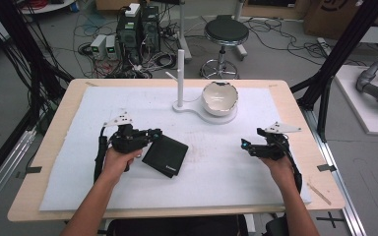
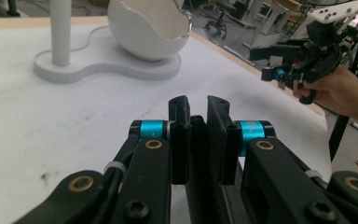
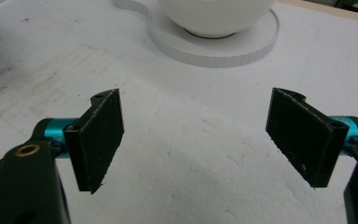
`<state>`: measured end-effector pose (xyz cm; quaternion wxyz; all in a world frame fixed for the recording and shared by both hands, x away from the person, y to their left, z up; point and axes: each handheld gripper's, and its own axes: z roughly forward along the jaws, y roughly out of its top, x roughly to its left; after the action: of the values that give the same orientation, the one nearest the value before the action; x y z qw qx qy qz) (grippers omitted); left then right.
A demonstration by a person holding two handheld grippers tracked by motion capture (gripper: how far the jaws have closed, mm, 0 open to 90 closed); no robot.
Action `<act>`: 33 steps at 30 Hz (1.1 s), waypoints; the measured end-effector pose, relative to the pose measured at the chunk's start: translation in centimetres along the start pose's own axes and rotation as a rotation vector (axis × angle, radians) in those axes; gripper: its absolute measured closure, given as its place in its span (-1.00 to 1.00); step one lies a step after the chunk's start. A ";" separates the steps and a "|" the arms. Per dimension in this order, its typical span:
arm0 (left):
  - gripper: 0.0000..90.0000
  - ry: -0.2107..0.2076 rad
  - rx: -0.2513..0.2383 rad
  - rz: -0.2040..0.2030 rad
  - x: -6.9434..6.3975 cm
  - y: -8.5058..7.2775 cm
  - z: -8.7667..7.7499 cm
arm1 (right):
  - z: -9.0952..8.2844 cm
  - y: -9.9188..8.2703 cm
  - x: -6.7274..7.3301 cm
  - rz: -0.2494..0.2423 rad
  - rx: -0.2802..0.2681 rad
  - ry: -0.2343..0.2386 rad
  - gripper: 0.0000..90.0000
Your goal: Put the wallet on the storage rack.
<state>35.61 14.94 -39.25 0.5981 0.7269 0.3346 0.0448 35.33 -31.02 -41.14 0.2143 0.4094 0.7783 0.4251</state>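
Observation:
A flat black square pouch (image 1: 166, 157) lies on the white mat left of centre. My left gripper (image 1: 154, 134) is at its upper left corner, shut on its edge. In the left gripper view the jaws (image 2: 198, 105) press on the thin black edge of the pouch (image 2: 209, 198). At the right of the mat my right gripper (image 1: 246, 145) stands open and holds nothing. In the right gripper view it (image 3: 198, 140) hovers over bare mat, jaws wide apart, pointing at the white stand.
A white stand (image 1: 195, 109) at the back centre carries an upright post (image 1: 180, 73) and a cracked-egg-shaped white bowl (image 1: 219, 98). The white mat (image 1: 226, 172) covers most of the wooden table (image 1: 59, 123). A stool (image 1: 225, 33) and computers (image 1: 138, 29) stand behind the table.

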 end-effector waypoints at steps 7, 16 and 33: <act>0.77 -0.026 -0.006 0.065 -1.0 1.3 1.9 | 0.5 0.6 1.2 -0.050 -0.026 0.086 -0.57; 0.77 -0.070 0.006 0.120 -2.0 2.6 4.0 | 1.9 1.5 3.4 -0.122 -0.026 0.226 -0.56; 0.77 -0.148 0.020 0.155 -3.0 2.7 6.3 | 4.8 2.8 6.5 -0.195 -0.005 0.425 -0.39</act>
<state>37.39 7.93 -37.62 0.6087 0.7578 0.2326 0.0338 36.15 -22.56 -41.33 0.0868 0.2331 0.8408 0.4808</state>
